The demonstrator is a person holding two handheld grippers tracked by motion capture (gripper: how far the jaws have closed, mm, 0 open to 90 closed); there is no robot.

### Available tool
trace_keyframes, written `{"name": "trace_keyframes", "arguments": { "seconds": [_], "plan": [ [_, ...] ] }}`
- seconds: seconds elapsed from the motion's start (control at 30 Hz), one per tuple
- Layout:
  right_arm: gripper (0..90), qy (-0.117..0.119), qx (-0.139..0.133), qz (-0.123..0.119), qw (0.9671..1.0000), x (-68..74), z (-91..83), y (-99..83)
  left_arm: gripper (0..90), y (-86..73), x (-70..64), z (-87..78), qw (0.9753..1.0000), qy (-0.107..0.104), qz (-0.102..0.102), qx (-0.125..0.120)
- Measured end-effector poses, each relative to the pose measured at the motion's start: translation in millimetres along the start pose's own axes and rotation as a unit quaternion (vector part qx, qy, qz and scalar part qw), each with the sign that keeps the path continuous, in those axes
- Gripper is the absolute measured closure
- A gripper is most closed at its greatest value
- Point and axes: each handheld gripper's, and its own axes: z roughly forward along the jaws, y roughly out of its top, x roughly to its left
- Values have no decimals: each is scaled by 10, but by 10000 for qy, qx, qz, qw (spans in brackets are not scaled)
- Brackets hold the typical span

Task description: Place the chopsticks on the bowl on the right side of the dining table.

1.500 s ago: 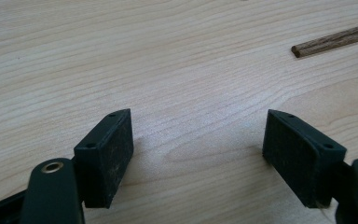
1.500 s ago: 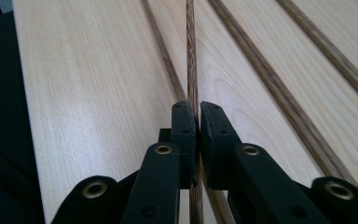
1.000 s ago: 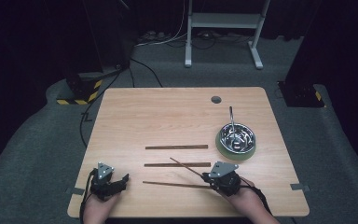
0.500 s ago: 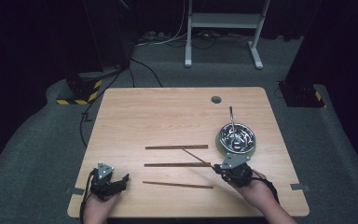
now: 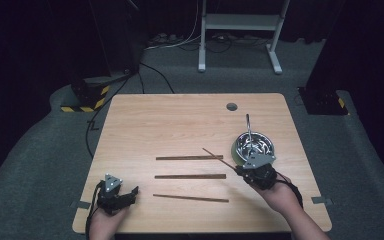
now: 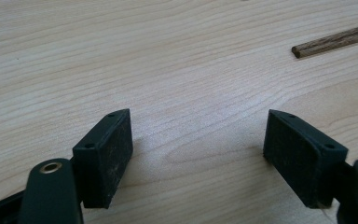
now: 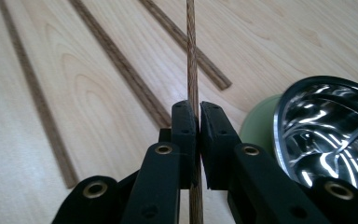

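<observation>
Three dark wooden chopsticks lie side by side on the table: a far one (image 5: 189,158), a middle one (image 5: 190,176) and a near one (image 5: 190,198). A fourth chopstick (image 5: 220,158) is held off the table, and my right gripper (image 5: 241,170) is shut on it; the stick (image 7: 192,60) runs up between the jaws. Just right of that gripper stands a shiny metal bowl (image 5: 254,146) with a utensil in it. My left gripper (image 5: 130,195) rests open at the near left, its pads (image 6: 109,151) wide apart over bare wood.
The bowl (image 7: 328,135) sits on a green base (image 7: 258,126). A round cable hole (image 5: 231,106) is in the table's far side. Dark carpet, cables and a white stand (image 5: 240,30) lie beyond the table's (image 5: 145,125) far edge.
My right gripper has carried the chopstick up and to the right, from near the lowest stick toward the bowl. The left gripper has stayed still.
</observation>
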Motion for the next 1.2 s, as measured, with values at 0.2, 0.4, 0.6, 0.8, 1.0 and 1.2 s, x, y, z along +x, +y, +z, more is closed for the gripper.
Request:
{"name": "trace_keyframes", "arguments": {
  "seconds": [0.2,0.4,0.6,0.8,1.0,1.2],
  "plan": [
    [841,-62,45,165,9998,-204,-7,2,237,0,-1,-1,10000,-9,7,5],
    [842,-172,97,165,9997,-282,-33,31,238,0,-1,-1,10000,-11,6,5],
    [842,-266,132,158,9994,-371,-10,53,237,0,1,-1,10000,-20,24,8],
    [842,-304,171,296,9990,-487,27,36,238,0,1,-1,10000,-23,44,7],
    [841,-406,275,341,9982,-625,85,38,239,0,9,-7,9999,-36,120,29],
    [841,-479,287,409,9976,-713,114,40,238,1,14,-8,9999,-49,146,48]
  ]
}}
